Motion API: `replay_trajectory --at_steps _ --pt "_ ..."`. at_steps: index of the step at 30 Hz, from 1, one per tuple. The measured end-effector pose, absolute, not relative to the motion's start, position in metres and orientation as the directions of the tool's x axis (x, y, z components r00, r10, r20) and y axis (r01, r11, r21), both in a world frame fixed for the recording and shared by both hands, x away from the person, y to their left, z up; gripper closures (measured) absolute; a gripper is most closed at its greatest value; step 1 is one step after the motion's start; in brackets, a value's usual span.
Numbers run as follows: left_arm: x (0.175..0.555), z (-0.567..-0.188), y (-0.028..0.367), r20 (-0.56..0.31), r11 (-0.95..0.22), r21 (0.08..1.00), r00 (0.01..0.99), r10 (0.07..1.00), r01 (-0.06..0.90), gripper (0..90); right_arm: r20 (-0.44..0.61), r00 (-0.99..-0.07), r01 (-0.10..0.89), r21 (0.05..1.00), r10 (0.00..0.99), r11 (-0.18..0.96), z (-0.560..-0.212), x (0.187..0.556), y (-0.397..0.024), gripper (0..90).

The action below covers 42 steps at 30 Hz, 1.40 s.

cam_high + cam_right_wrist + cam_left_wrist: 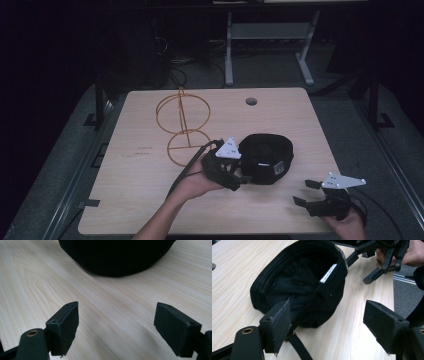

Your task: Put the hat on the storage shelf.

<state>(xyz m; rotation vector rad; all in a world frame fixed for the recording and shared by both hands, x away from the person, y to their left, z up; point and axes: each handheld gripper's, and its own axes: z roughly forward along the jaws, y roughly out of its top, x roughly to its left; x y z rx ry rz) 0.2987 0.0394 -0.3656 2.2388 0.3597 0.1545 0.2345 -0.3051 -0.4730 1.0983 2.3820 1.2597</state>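
Observation:
A black cap (265, 157) lies upside down on the wooden table (150, 200), right of centre. In the left gripper view its hollow inside (299, 282) faces up, with a white label (328, 272) on the inner band and a strap (297, 347) trailing toward me. My left gripper (240, 176) is at the cap's near-left rim and stands open (329, 325), its left jaw right against the cap's edge. My right gripper (304, 192) is open near the table's front right, a short way from the cap. In its own view, bare wood lies between its jaws (122, 327) and the cap (117, 255) lies ahead.
A gold wire stand (182, 127) with two rings rises at the table's middle left, behind my left hand. A round cable hole (251, 101) sits near the far edge. Table legs (229, 50) and cables are on the dark floor beyond.

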Motion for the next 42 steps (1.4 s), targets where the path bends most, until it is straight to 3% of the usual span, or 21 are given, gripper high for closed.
replay_trajectory --at_steps 9,24,29,36,42 --pt "0.308 -0.373 0.014 -0.014 -0.633 0.751 0.963 0.27 0.188 24.3 0.132 -0.696 0.505 0.789 0.706 0.35 -0.472 0.235 -0.304 19.7" --pt "0.329 -0.387 -0.016 -0.049 -0.684 0.702 0.972 0.228 0.196 35.0 0.142 -0.698 0.499 0.8 0.702 0.334 -0.471 0.237 -0.304 20.2" --pt "0.33 -0.393 -0.018 -0.045 -0.722 0.668 0.978 0.202 0.179 46.7 0.143 -0.698 0.499 0.801 0.702 0.332 -0.471 0.238 -0.304 20.2" --pt "0.323 -0.392 -0.017 0.013 -0.717 0.686 0.984 0.18 0.122 72.5 0.136 -0.7 0.49 0.806 0.701 0.333 -0.471 0.239 -0.302 20.3" --pt "0.324 -0.385 -0.018 -0.006 -0.703 0.7 0.985 0.175 0.129 78.8 0.149 -0.704 0.49 0.81 0.695 0.323 -0.469 0.238 -0.301 20.4"
